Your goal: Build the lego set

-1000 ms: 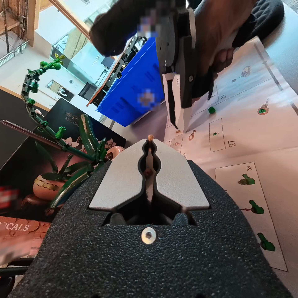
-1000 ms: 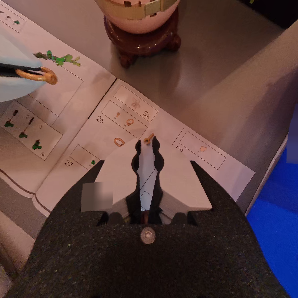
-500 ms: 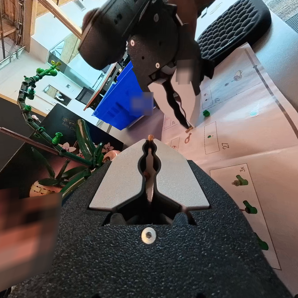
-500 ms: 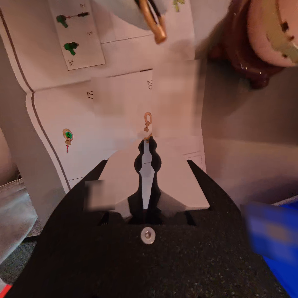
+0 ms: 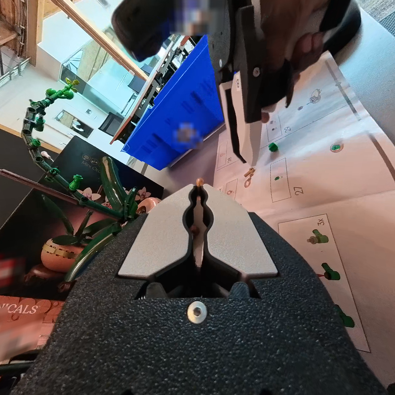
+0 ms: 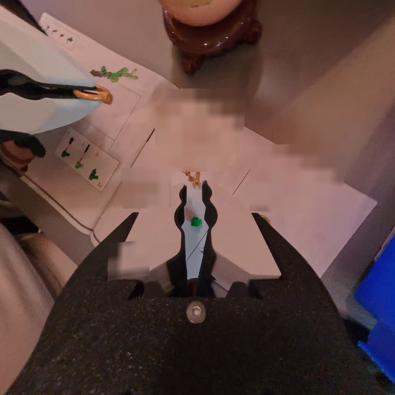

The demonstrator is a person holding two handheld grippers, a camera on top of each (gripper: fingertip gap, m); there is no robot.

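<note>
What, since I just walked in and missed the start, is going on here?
A person is building a Lego set with two grippers. The left gripper is shut on a gold ring piece. The right gripper, jaws open, is poised at a small tan piece lying on the open instruction booklet. A loose green piece lies nearby; the partly built orchid stands beside the booklet.

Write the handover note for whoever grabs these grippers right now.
Left gripper: shut on a gold ring piece, held over the booklet.
Right gripper: open, empty, fingers at the small tan pin on the page.
Loose green stud lies on the page nearby.
Done: green stem with leaves stands in the pot.
Left: probably grasp the pin and join it to the ring.
</note>
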